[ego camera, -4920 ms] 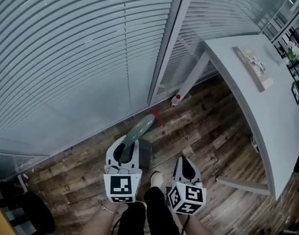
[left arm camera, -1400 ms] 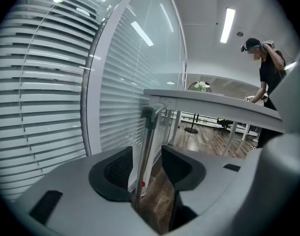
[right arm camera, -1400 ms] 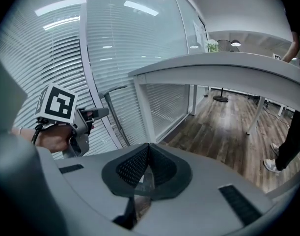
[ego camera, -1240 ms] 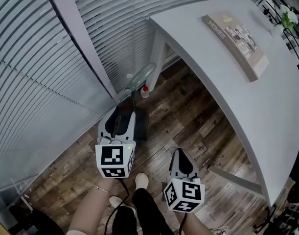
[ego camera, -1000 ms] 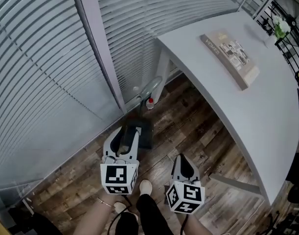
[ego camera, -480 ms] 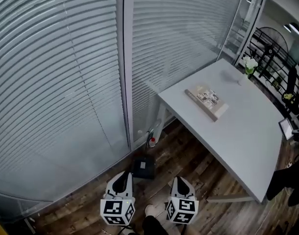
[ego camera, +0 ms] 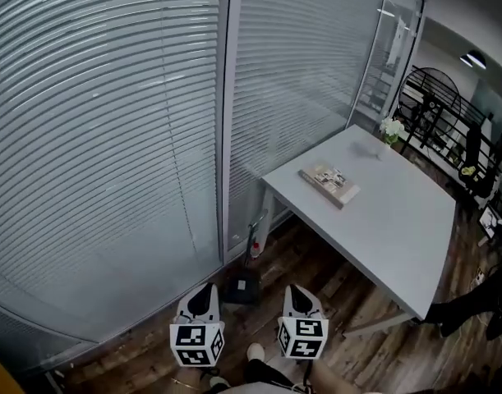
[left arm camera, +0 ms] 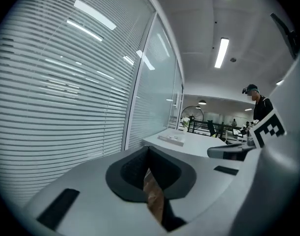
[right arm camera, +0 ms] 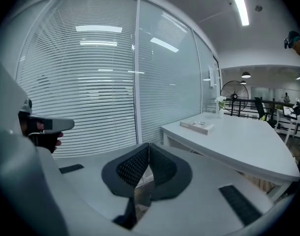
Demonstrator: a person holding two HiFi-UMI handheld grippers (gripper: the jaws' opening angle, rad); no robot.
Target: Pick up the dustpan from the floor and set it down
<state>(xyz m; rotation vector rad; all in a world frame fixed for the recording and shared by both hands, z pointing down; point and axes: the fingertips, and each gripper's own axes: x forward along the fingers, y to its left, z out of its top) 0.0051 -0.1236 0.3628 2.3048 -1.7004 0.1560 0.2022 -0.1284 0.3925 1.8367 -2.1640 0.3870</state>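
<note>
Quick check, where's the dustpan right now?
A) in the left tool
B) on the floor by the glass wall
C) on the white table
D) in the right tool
B: the dustpan sits on the floor by the glass wall, clear of the left tool and right tool.

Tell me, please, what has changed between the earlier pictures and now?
The left gripper let go of the dustpan, drew back and up, and its jaws have just closed on nothing. The right gripper rose away too, shut. The dustpan stays on the floor by the table; the book is unmoved.
</note>
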